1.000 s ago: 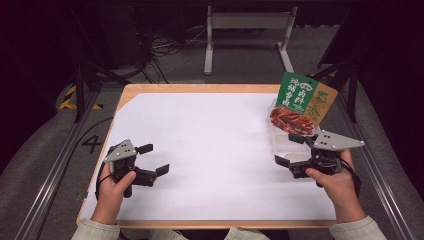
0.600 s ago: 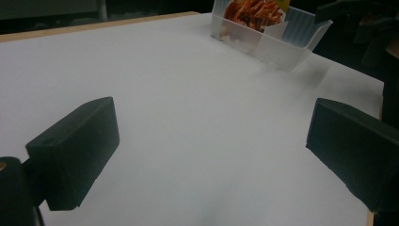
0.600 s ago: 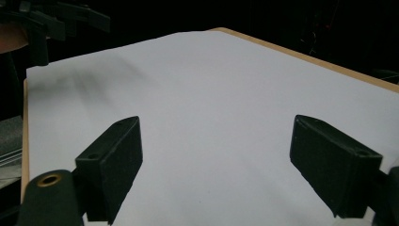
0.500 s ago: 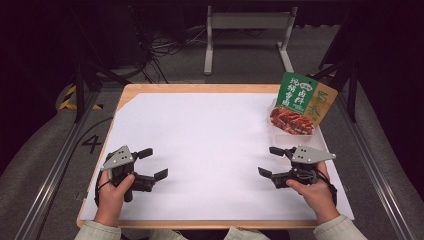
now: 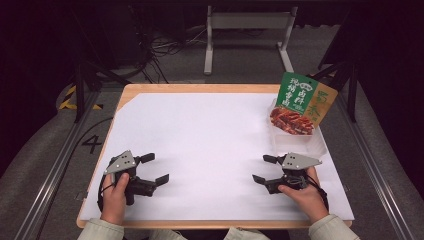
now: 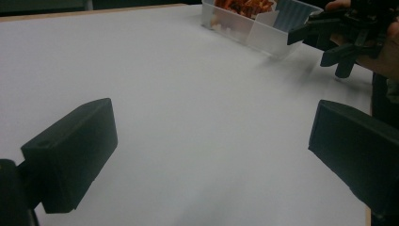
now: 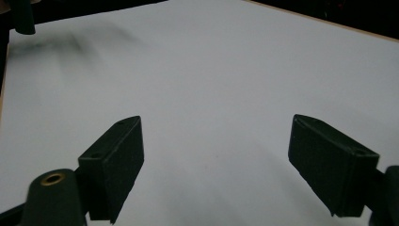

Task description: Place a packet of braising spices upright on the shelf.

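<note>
A white sheet (image 5: 210,145) covers the wooden table (image 5: 200,89), with dark floor and cables behind. At the sheet's far right corner stands a clear box (image 5: 298,137) of reddish food with a green packet (image 5: 300,95). On the sheet's near part, the left gripper (image 5: 154,169) and right gripper (image 5: 265,169) rest wide-jawed, empty.

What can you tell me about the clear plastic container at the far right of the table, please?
The clear plastic container is a shallow translucent tray with divided compartments, standing flat on the white sheet near the table's right edge. Its far compartment holds reddish-brown food. A green printed packet stands tilted at its far end. Neither gripper touches it.
</note>
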Demonstrator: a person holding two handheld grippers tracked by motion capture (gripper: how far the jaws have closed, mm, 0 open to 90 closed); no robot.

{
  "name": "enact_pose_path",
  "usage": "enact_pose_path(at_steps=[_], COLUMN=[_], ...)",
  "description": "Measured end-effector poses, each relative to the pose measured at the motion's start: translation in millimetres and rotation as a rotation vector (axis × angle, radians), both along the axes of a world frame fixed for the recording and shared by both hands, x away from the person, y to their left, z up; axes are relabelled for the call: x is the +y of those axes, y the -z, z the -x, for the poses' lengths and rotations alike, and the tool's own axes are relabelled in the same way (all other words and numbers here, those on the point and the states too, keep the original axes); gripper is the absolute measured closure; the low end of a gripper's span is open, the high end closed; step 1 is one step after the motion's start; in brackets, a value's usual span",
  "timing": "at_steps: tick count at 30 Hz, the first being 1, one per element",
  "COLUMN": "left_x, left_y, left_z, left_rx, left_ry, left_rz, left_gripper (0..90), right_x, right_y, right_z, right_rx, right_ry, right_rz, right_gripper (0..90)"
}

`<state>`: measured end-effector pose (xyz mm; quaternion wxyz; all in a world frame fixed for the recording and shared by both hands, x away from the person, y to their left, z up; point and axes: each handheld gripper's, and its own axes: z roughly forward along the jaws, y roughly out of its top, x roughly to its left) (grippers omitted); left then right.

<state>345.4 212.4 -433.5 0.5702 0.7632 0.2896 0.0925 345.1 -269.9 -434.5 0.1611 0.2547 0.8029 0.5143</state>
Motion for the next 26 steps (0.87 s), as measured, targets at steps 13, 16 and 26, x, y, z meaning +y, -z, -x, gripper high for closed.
enact_pose_path(at_steps=[13,16,26], left_x=[-3.9,-3.5,-5.6], left_y=[8.5,8.9,11.5], left_z=[-1.6,-1.5,-2.8], left_rx=[0.002,0.003,0.005], left_ry=[-0.007,-0.004,-0.006], left_rz=[-0.043,-0.050,-0.069], left_gripper=[2.6,2.6,2.6], right_x=[6.1,6.1,5.4], right_y=[9.0,8.9,8.4], right_z=[-6.3,-6.0,-4.7], right_rx=[0.067,0.064,0.051], right_ry=[-0.021,-0.019,-0.019], right_rz=[0.070,0.068,0.069], right_gripper=[17.8,17.8,18.0])
